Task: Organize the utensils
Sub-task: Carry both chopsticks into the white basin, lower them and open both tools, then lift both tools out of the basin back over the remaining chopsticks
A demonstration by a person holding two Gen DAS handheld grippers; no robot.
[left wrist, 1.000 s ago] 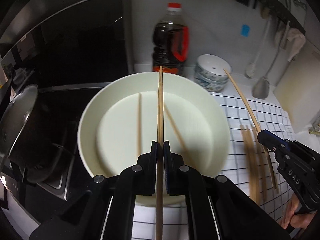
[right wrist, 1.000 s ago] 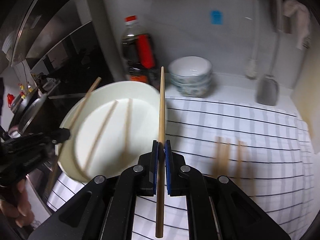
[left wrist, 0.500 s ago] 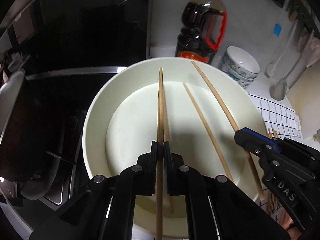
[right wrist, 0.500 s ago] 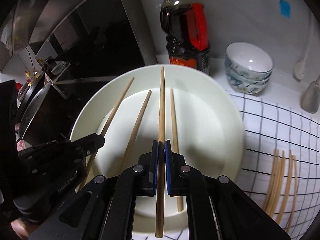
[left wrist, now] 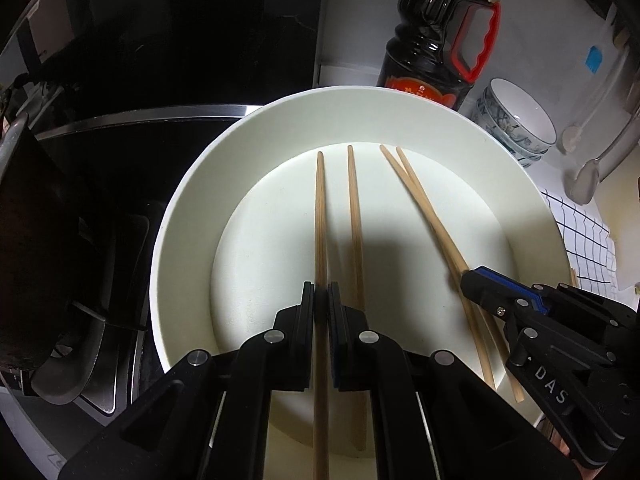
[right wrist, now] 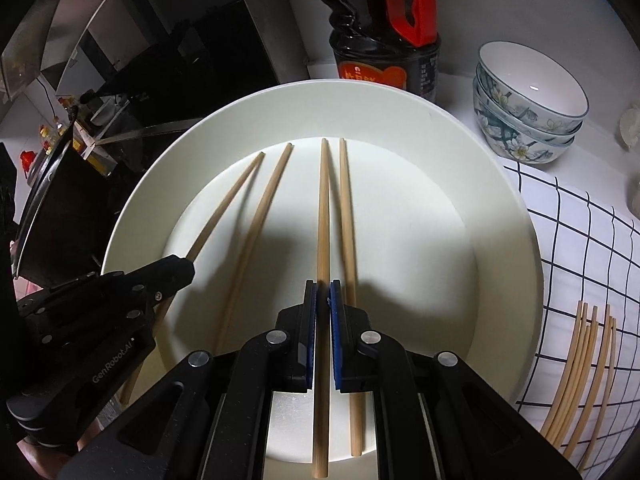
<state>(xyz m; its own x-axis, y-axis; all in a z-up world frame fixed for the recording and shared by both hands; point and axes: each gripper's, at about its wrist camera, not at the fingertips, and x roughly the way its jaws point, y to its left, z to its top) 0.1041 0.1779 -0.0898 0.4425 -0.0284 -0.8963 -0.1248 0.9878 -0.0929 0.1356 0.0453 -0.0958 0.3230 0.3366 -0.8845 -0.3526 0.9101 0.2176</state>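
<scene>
Both tongs are hanging over the white plate (left wrist: 192, 216), each clamped narrow on one chopstick. The left tongs (left wrist: 321, 296) are pinching a chopstick (left wrist: 320, 208) whose far tip is sitting over the plate's flat centre, just left of one already lying there (left wrist: 354, 216). The right tongs (right wrist: 323, 294) are gripping another chopstick (right wrist: 323, 208) just beside a second loose one (right wrist: 347, 208). To do this step well, each stick should probably be lowered until it is lying flat and parallel to its neighbour before the pads let go, so it is not rolling or bouncing off the rim. The chopsticks are looking like slim, pale wood, tapering toward the far ends. More chopsticks (right wrist: 576, 376) are waiting on the checked cloth (right wrist: 580, 240) on the table, right of the plate.
</scene>
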